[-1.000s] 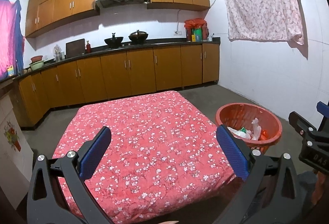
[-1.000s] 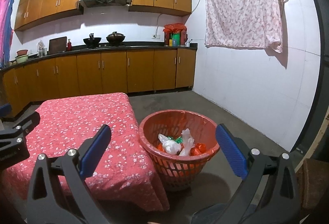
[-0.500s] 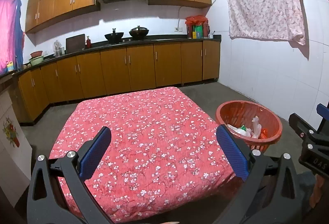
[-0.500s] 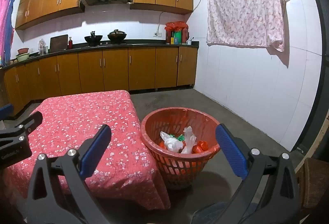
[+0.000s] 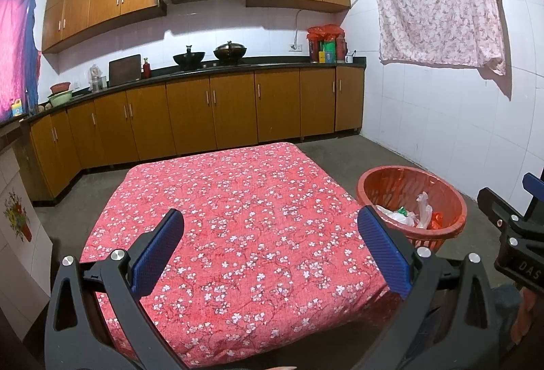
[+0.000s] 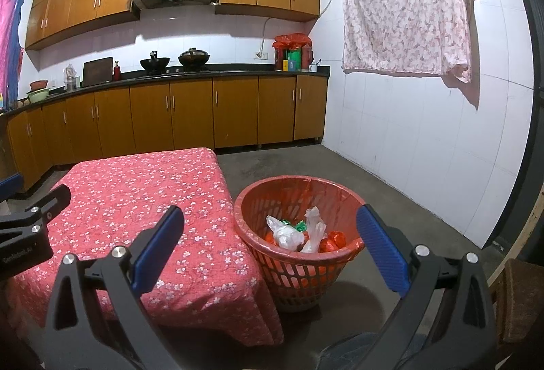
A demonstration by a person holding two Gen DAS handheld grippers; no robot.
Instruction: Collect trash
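Trash [image 6: 299, 235] all sits in the basket [image 6: 299, 271], right of the table [image 5: 238, 217]. Cloth looks bare, so collection seems done. Left gripper [image 5: 272, 251] and right gripper [image 6: 270, 249] both wide, empty.

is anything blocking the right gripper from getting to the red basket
Nothing visible does. In the right wrist view the open right gripper looks straight at the red basket, which stands on the floor beside the corner of the floral-covered table. The basket's mouth is uncovered, with plastic bags and wrappers inside.
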